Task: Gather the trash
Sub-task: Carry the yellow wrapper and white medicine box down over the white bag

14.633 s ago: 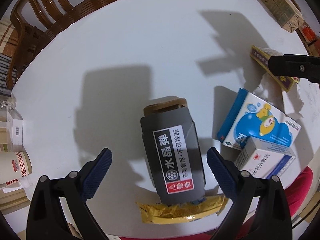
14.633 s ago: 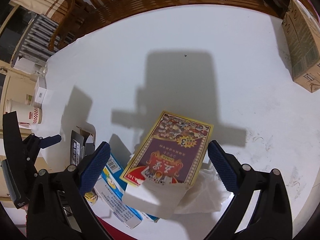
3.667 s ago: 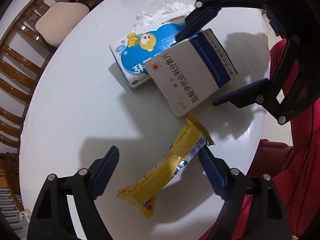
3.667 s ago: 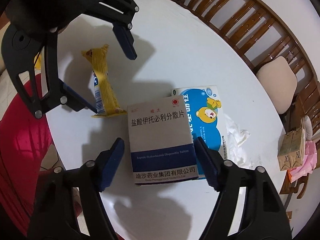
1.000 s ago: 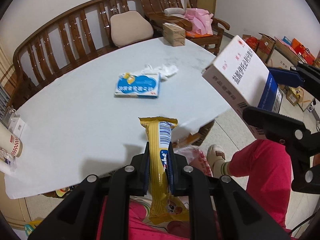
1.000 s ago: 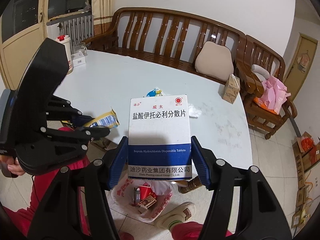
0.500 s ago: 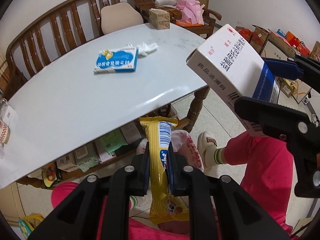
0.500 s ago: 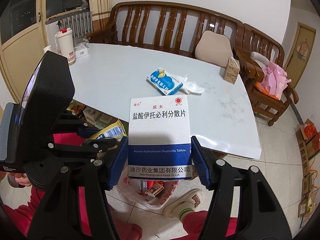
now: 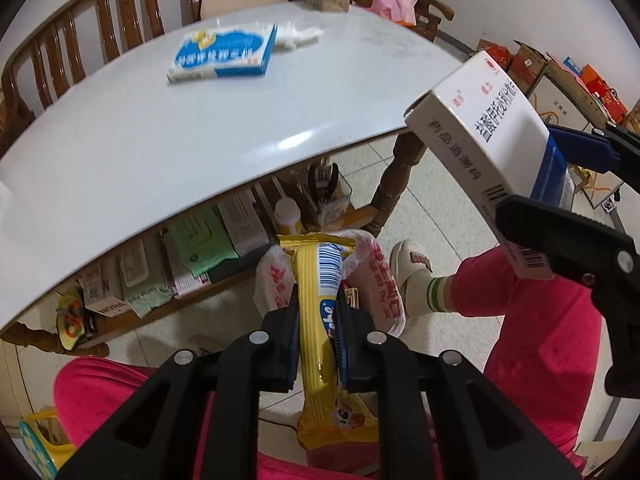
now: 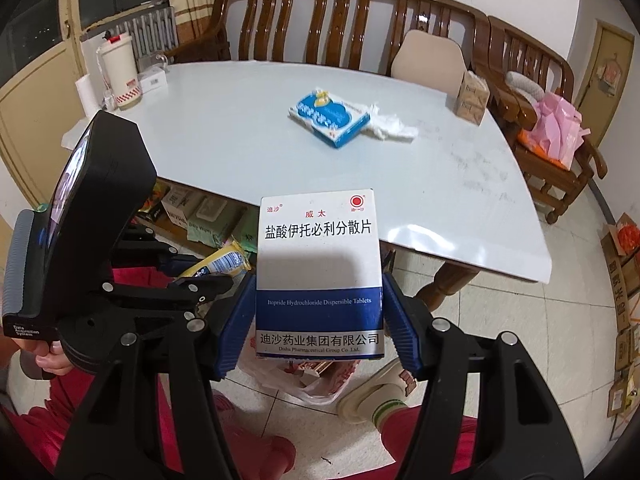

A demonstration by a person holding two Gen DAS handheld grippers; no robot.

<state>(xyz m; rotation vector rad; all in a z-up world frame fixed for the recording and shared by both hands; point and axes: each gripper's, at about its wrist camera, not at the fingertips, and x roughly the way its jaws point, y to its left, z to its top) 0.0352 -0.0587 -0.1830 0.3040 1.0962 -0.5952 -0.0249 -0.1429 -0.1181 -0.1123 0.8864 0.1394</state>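
My left gripper (image 9: 318, 312) is shut on a yellow snack wrapper (image 9: 324, 304), held off the table above a white plastic trash bag with red print (image 9: 376, 284) on the floor. My right gripper (image 10: 318, 312) is shut on a white and blue medicine box (image 10: 318, 268), also above the bag (image 10: 308, 380). The box shows at the right of the left wrist view (image 9: 484, 140). The wrapper (image 10: 220, 262) and left gripper show at the left of the right wrist view. A blue cartoon box (image 10: 330, 118) and a crumpled white tissue (image 10: 390, 126) lie on the white table (image 10: 248, 148).
A wooden bench (image 10: 340, 24) stands behind the table. A paper cup (image 10: 120, 72) and small cartons (image 10: 474, 94) sit at the table's far corners. A shelf under the table (image 9: 192, 256) holds packets. My red-trousered legs and slippered foot (image 9: 412, 264) are beside the bag.
Both grippers have dropped lower and drawn back from the table edge with their loads. The space under the table and the bag on the floor have come into view.
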